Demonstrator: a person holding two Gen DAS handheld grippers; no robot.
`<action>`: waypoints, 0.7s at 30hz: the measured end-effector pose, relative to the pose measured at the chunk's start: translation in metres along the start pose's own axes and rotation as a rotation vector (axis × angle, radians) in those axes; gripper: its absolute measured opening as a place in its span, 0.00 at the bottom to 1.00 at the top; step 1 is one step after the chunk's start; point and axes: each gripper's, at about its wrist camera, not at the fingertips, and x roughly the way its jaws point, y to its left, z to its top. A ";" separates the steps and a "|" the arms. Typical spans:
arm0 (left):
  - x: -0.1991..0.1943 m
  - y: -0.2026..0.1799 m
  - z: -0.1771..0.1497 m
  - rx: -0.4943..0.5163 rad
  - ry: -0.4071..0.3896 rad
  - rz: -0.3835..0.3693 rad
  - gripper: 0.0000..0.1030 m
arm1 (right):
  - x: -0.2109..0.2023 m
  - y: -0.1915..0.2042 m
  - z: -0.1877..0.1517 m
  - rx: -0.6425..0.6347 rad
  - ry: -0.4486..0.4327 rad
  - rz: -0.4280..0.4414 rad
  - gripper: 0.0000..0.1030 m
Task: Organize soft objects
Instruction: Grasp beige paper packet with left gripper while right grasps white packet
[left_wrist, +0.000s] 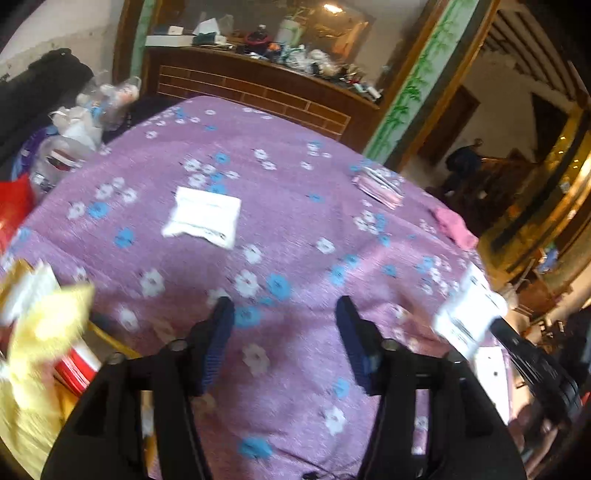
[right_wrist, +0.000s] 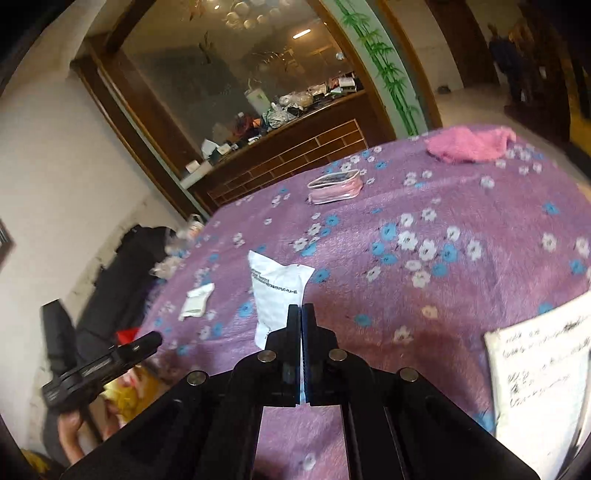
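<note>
My right gripper (right_wrist: 301, 310) is shut on a white soft packet (right_wrist: 275, 288) with black print and holds it above the purple flowered cloth (right_wrist: 424, 295); it shows in the left wrist view (left_wrist: 469, 317) at the right. My left gripper (left_wrist: 284, 306) is open and empty over the cloth. A second white packet (left_wrist: 203, 216) lies ahead of it, also in the right wrist view (right_wrist: 197, 301). A pink zip pouch (right_wrist: 334, 186) and a pink fluffy cloth (right_wrist: 467, 144) lie farther off.
A blurred yellow soft thing (left_wrist: 44, 332) sits by red items at the left edge. A handwritten paper sheet (right_wrist: 539, 384) lies at the right. A cluttered wooden sideboard (left_wrist: 258, 81) stands behind. Plastic bags (left_wrist: 81, 122) are piled at the far left.
</note>
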 end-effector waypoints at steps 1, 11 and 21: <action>0.005 0.001 0.005 -0.001 0.006 0.034 0.59 | -0.004 -0.003 0.000 0.004 -0.005 0.010 0.00; 0.094 0.029 0.081 -0.014 0.168 0.282 0.59 | 0.005 -0.024 0.005 0.062 0.002 0.040 0.00; 0.138 0.073 0.095 -0.138 0.239 0.283 0.74 | 0.000 -0.016 0.002 0.066 -0.006 0.057 0.00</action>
